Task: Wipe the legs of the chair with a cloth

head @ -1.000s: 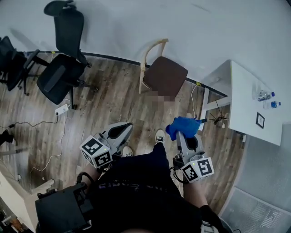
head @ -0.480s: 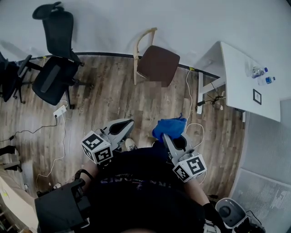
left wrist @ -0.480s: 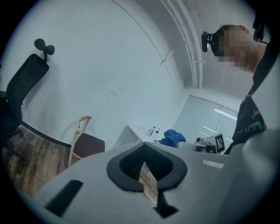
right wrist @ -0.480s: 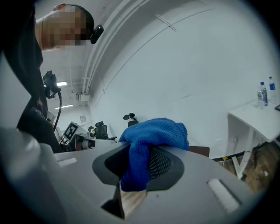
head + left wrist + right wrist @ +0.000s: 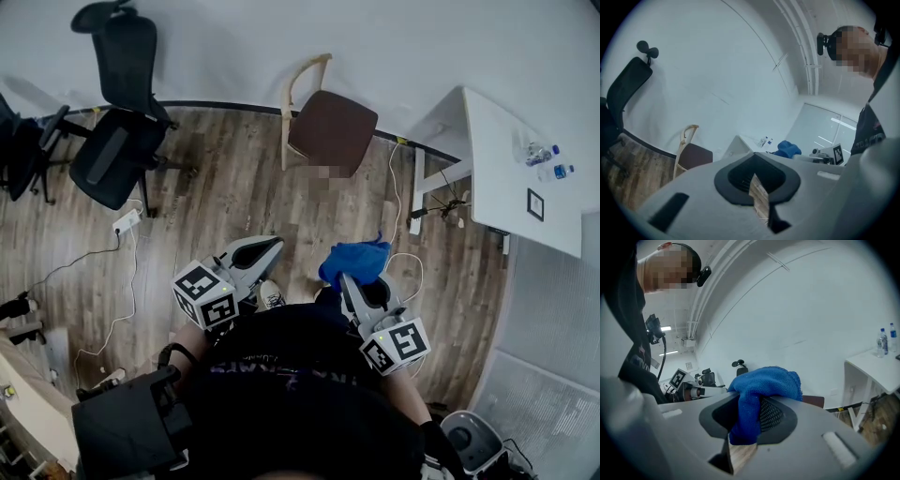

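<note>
A wooden chair [image 5: 328, 131] with a brown seat and pale legs stands by the far wall; it also shows small in the left gripper view [image 5: 692, 152]. A blue cloth [image 5: 352, 262] is bunched in my right gripper [image 5: 362, 279], which is shut on it close to my body, well short of the chair. In the right gripper view the cloth [image 5: 761, 389] hangs between the jaws of that gripper [image 5: 750, 423]. My left gripper [image 5: 255, 253] is held beside it; its jaws [image 5: 757, 182] are shut with nothing in them.
A black office chair [image 5: 114, 155] stands at the left with another at the frame edge. A white table [image 5: 506, 202] with two bottles [image 5: 544, 157] is at the right. Cables and a power strip [image 5: 126, 223] lie on the wood floor. A bin [image 5: 467, 437] sits lower right.
The right gripper with the cloth has drawn back toward my body and to the left. The view has shifted, so the chair and table sit slightly higher. The left gripper barely moved.
</note>
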`<action>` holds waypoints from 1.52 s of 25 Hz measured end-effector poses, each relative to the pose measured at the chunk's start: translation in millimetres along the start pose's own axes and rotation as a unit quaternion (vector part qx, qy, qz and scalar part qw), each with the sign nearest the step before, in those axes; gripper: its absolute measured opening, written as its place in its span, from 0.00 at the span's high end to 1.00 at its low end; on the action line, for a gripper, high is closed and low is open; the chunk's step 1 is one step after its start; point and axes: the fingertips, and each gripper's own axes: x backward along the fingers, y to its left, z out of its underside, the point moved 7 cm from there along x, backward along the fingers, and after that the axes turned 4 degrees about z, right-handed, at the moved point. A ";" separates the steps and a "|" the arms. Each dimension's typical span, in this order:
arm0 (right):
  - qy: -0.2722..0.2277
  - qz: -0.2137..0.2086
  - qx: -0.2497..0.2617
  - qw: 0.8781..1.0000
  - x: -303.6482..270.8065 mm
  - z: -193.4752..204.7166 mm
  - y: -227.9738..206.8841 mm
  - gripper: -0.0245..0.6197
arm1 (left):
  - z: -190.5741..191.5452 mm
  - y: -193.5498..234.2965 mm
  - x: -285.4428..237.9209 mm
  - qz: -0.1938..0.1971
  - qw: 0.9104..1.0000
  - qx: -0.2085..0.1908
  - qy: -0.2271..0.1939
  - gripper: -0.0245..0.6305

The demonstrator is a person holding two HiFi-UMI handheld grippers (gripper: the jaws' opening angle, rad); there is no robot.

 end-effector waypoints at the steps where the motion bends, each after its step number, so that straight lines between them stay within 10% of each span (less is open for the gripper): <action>1: 0.004 -0.002 -0.002 1.000 -0.7 2.7 0.6 0.80 | 2.3 1.0 0.5 0.000 1.000 0.004 0.001 0.95; 38: 0.027 -0.035 0.029 0.999 11.6 24.9 31.4 0.81 | 23.4 -9.3 33.1 -0.025 1.000 -0.005 -0.015 0.95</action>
